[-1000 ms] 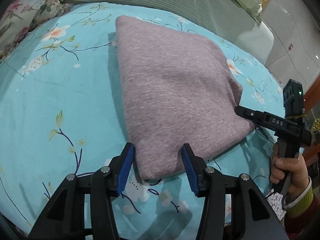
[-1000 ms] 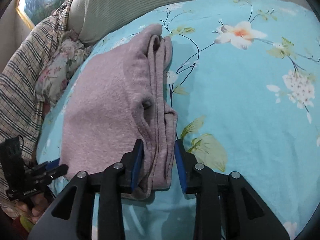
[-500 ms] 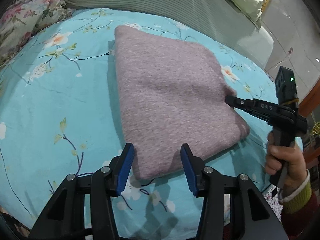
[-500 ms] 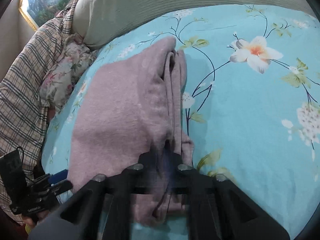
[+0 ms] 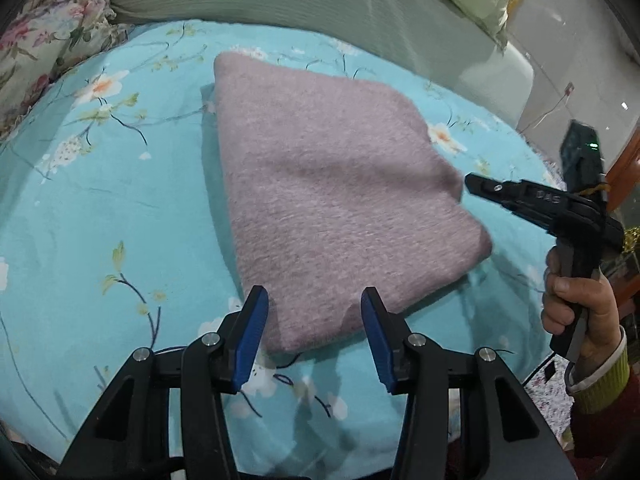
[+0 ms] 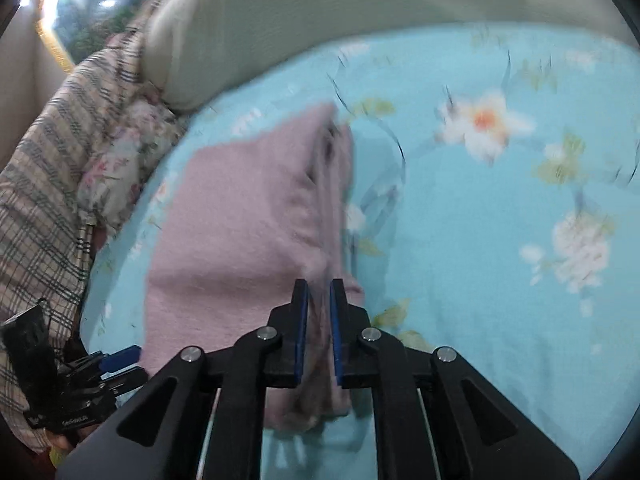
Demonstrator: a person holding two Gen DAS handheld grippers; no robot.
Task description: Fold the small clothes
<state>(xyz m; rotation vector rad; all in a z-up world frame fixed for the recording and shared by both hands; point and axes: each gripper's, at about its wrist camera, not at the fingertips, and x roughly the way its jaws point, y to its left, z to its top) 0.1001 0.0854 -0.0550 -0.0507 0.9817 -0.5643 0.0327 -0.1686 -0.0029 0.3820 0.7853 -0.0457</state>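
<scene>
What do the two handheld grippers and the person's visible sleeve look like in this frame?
Both the left gripper and the right gripper are black plastic with silver pivot screws and blue pads lining the fingers. The right one carries raised lettering on its side, a pistol-style handle, and a black box behind with a small green light. The hand holding it wears a yellow-green ribbed cuff over a dark red sleeve.

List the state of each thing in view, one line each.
Pink garment: folded into a flat stack, lying on the bed.
Left gripper: jaws apart, straddling the garment's near corner, pads not pressing.
Right gripper: nearly shut, with the garment's layered edge between its pads.
Floral sheet: spread over the bed.
</scene>
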